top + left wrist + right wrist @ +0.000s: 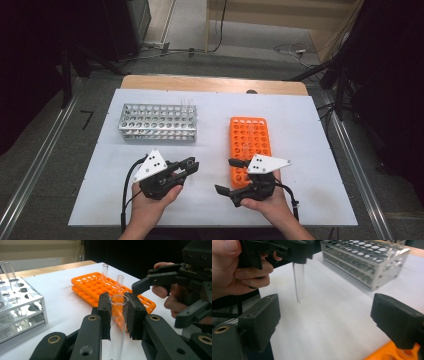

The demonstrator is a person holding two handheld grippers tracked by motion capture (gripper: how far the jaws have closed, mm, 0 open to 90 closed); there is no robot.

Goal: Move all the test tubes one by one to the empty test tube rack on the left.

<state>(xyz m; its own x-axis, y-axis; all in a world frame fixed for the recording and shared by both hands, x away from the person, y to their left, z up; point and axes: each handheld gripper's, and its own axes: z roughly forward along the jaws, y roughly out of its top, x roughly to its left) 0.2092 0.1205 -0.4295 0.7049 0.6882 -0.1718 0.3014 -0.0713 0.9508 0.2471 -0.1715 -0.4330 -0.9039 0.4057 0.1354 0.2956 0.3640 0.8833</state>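
Your left tool (119, 315) is clenched on a clear glass test tube (117, 322), its 2 pads pressing the tube just below the open rim. From the right gripper view, that test tube hangs upright under the left tool, its rounded bottom raised off the white tabletop (332, 315) and touching nothing. Your right tool (325, 322) is released: its jaws stand wide apart with bare tabletop between them and nothing in its grasp.

In the high view, both tools sit near the front edge of the tabletop, the left tool (186, 169) pointing toward the right tool (231, 176), the 2 close but not touching. The orange rack (250, 145) lies flat just beyond your right tool, and the left gripper view shows 2 more tubes (105, 271) standing in its holes. The metal rack (157, 121) stands farther back on the left side, well apart from both tools, with at least 1 tube (7, 270) upright in it.
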